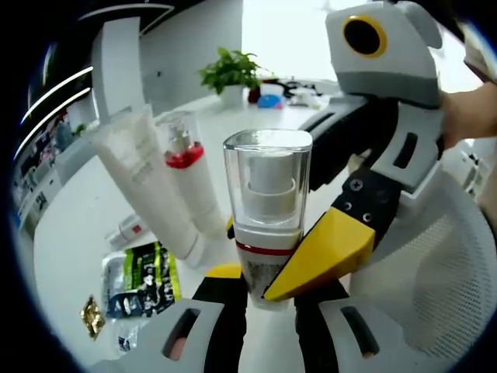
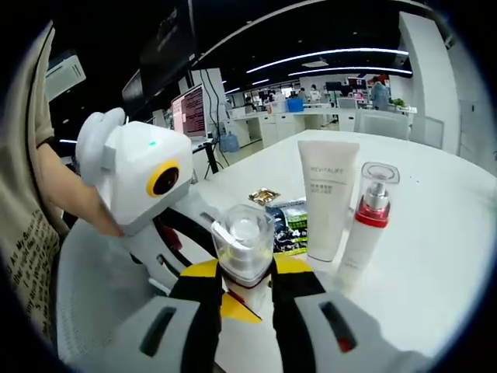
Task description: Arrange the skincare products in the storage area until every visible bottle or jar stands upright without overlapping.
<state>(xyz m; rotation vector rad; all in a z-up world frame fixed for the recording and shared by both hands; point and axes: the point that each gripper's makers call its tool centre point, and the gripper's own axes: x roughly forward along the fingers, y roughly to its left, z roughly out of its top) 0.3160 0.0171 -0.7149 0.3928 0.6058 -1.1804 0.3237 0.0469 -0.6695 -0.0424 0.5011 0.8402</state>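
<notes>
A pump bottle with a clear square cap [image 1: 266, 194] [image 2: 244, 241] is held up off the white table. My left gripper [image 1: 264, 281] is shut on its base. My right gripper [image 2: 247, 268] is shut on its lower body, and one of its yellow fingers [image 1: 326, 252] presses the bottle from the right in the left gripper view. Behind stand a white tube [image 1: 144, 183] [image 2: 327, 194], upright on its cap, and a white bottle with a red collar [image 1: 190, 175] [image 2: 370, 225]. The left gripper's white body [image 2: 147, 179] comes in from the left.
Green and black sachets [image 1: 144, 280] [image 2: 291, 225] and a small gold packet [image 1: 92, 315] [image 2: 264, 196] lie flat on the table [image 2: 435, 233]. A white mesh surface [image 1: 435, 264] [image 2: 89, 280] sits close beside the grippers. A potted plant [image 1: 229, 74] stands far back. A person's arm [image 2: 70, 194] shows.
</notes>
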